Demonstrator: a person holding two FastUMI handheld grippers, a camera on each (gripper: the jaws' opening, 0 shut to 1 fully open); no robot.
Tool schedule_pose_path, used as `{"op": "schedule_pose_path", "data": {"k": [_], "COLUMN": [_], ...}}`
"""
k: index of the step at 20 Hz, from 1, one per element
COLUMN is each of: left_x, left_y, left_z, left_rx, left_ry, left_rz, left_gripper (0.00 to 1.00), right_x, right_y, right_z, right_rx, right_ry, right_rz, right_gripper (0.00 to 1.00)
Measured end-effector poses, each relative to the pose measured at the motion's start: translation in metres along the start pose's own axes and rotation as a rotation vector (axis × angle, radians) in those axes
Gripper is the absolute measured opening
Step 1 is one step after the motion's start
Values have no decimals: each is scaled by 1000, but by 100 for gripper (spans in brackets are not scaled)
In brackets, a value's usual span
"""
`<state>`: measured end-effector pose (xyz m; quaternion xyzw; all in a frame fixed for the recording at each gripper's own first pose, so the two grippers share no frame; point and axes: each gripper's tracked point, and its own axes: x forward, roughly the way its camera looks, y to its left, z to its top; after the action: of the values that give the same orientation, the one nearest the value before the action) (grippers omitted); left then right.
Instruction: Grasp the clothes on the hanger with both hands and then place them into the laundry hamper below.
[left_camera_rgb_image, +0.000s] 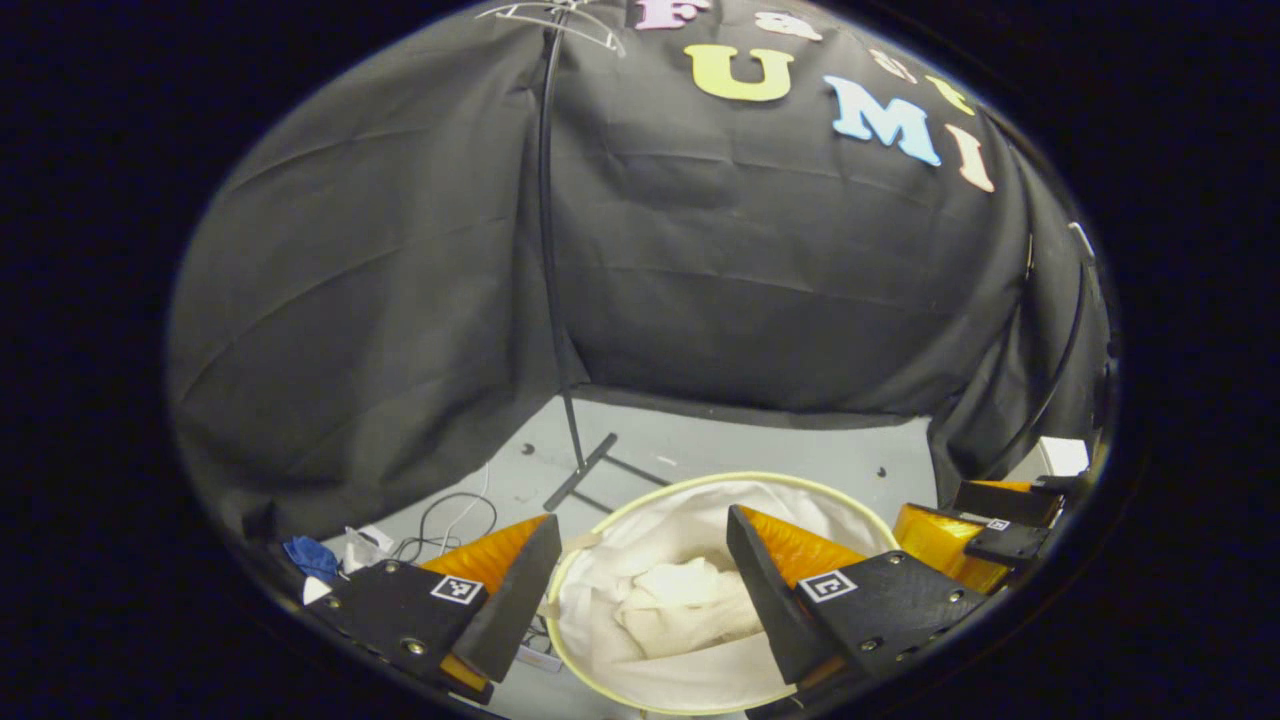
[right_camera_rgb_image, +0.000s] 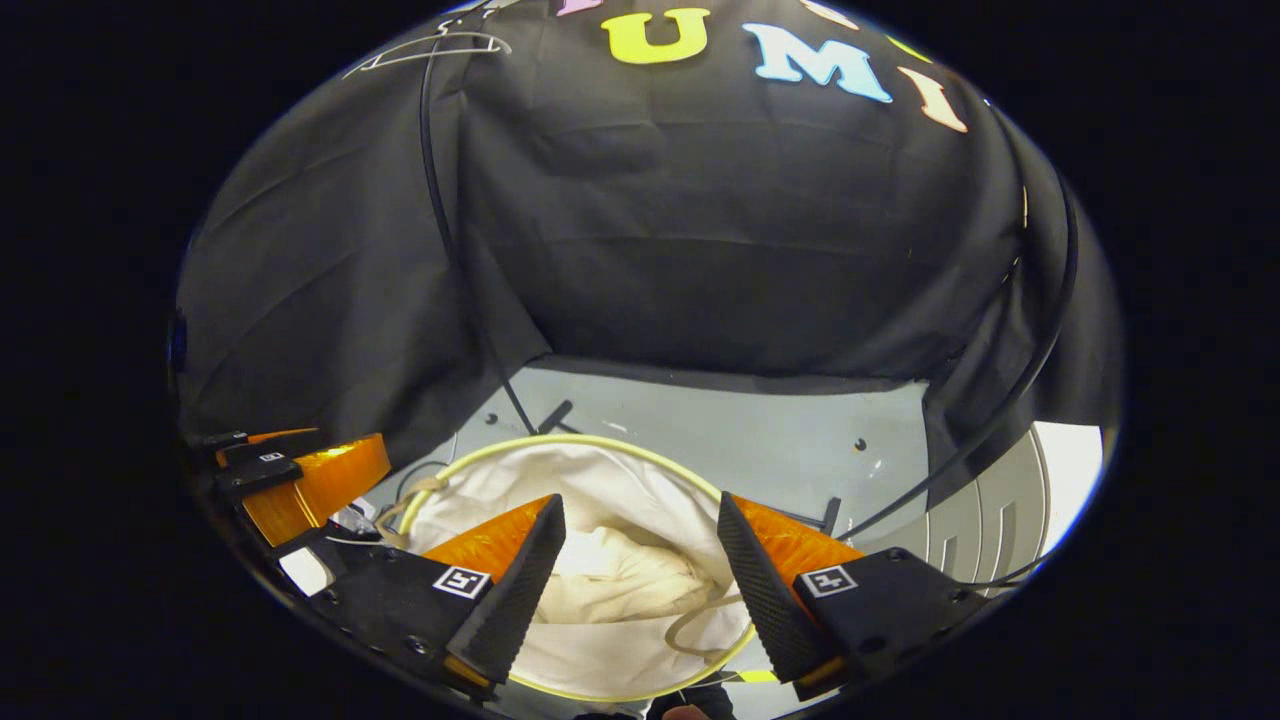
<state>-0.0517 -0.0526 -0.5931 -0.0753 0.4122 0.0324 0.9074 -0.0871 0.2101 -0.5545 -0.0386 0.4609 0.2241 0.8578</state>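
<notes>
The cream garment (left_camera_rgb_image: 672, 603) lies crumpled in the bottom of the laundry hamper (left_camera_rgb_image: 640, 505), bunched into a soft lump with no clear long axis; in the left gripper view its folds run roughly across the hamper floor. In the right gripper view the same cloth (right_camera_rgb_image: 615, 578) looks rumpled and matte, paler than the lining around it.

The hamper is round, with a thin pale yellow-green hoop for a rim (right_camera_rgb_image: 560, 441) and slack white fabric walls, and a loop of cord at its edge (right_camera_rgb_image: 400, 505). It stands on a smooth grey floor (left_camera_rgb_image: 760, 445).

The left gripper (left_camera_rgb_image: 640, 585) hangs above the hamper with its jaws spread wide and nothing between them. The right gripper (right_camera_rgb_image: 640, 580) hangs above it too, jaws equally wide apart and holding nothing. The inner face of each finger is ribbed.

A thin dark stand pole (left_camera_rgb_image: 548, 250) rises from a crossed foot behind the hamper, and a bare white wire hanger (left_camera_rgb_image: 548, 18) hangs at its top. Loose cables (left_camera_rgb_image: 450, 520) and a blue scrap (left_camera_rgb_image: 310, 556) lie by the wall.
</notes>
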Motion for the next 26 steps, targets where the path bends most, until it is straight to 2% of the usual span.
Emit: {"op": "schedule_pose_path", "data": {"k": [1,2,4,5,6,10,12,13,15,16,17,22,23,26], "left_x": [-6,-15,-31,-40,-52,-103,-131,-145,-179,-193,-205,-254,-262,-287], "left_y": [-3,-4,-3,-3,-5,-10,-14,-16,-24,-28,-31,-37,-38,-38], "left_z": [18,38,70,87,104,169,204,222,255,270,285,330,335,347], "left_rx": [3,12,32,40,44,51,59,65,75,81,86,120,119,109], "left_ry": [-34,-66,-133,-168,-205,-337,-403,-434,-492,-522,-548,-643,-647,-662], "left_rz": [-9,-18,-32,-38,-47,-75,-87,-94,-119,-127,-132,-149,-157,-167], "left_gripper": [99,99,98,98,98,99,99,98,98,98,98,98,98,98], "right_x": [-11,-22,-48,-62,-76,-132,-162,-179,-212,-228,-243,-307,-319,-353], "right_y": [-2,-2,-5,-10,-15,-31,-38,-43,-53,-60,-64,-79,-82,-96], "right_z": [15,31,64,80,96,155,181,193,216,226,237,271,276,285], "right_rx": [6,15,26,22,21,30,24,22,9,1,-6,-37,-40,-47], "right_ry": [-32,-66,-136,-176,-217,-362,-434,-466,-522,-551,-579,-680,-693,-719], "right_rz": [-5,-6,-10,-17,-26,-59,-83,-99,-143,-166,-180,-235,-242,-265], "right_gripper": [93,96,96,93,96,97,96,92,96,92,93,93,100,97]}}
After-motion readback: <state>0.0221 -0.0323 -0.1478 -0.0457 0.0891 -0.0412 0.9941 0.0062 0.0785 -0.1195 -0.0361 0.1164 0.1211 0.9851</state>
